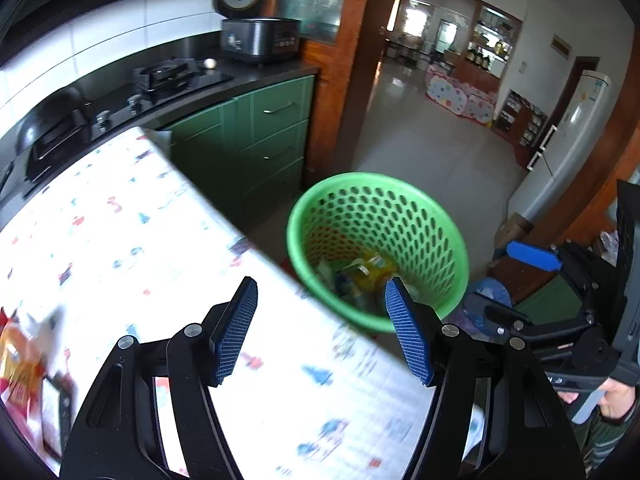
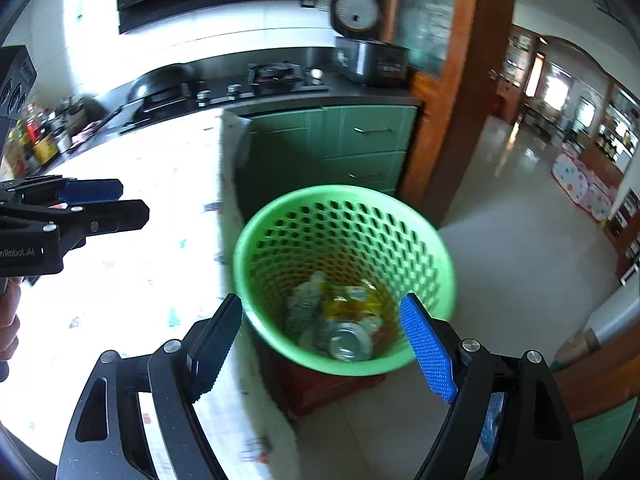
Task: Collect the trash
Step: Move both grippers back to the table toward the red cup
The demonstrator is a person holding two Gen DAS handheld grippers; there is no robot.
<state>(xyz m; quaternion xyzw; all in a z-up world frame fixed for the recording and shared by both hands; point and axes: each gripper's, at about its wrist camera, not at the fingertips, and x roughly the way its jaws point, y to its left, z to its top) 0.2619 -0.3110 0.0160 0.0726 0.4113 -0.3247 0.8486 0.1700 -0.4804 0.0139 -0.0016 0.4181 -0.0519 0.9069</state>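
A green perforated waste basket (image 1: 424, 216) (image 2: 436, 264) stands on the floor by the table's edge. It holds a silver can (image 2: 349, 344), a yellow wrapper (image 2: 352, 304) and crumpled paper (image 2: 304, 300). My left gripper (image 1: 320, 328) is open and empty, above the table edge beside the basket. My right gripper (image 2: 320, 344) is open and empty, above the basket's near rim. The right gripper also shows in the left wrist view (image 1: 532, 280), and the left gripper in the right wrist view (image 2: 116, 204). Red and orange packaging (image 1: 20, 364) lies blurred on the table's left.
The table (image 1: 160, 248) (image 2: 120, 280) has a white patterned cloth. Behind it are a black counter with a gas stove (image 1: 172, 76), a rice cooker (image 1: 256, 36) and green cabinets (image 1: 264, 140). A fridge (image 1: 572, 136) stands at the right. A red stool (image 2: 332, 392) is under the basket.
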